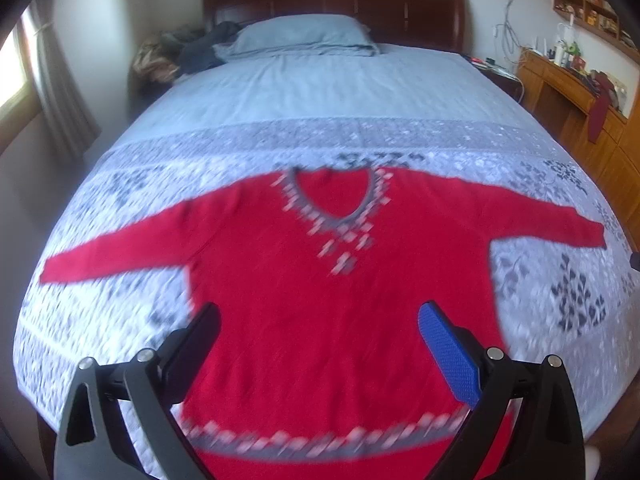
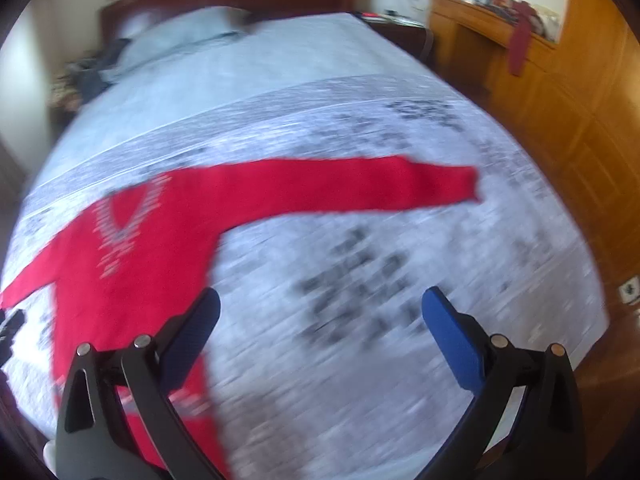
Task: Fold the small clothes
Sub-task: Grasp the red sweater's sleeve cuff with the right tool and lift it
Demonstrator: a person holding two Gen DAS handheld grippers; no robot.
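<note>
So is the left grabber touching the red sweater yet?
Cannot tell. In the left wrist view, the open left gripper overlaps the red sweater, but blur hides any contact or gap.

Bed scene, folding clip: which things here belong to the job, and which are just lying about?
Belongs to the job:
- red sweater, spread flat on the bed, sleeves out
- left tongs, open above it
- right tongs, open

Just lying about:
- pillow
- dark clothes heap beside it
- maroon garment hanging off the wooden desk
</note>
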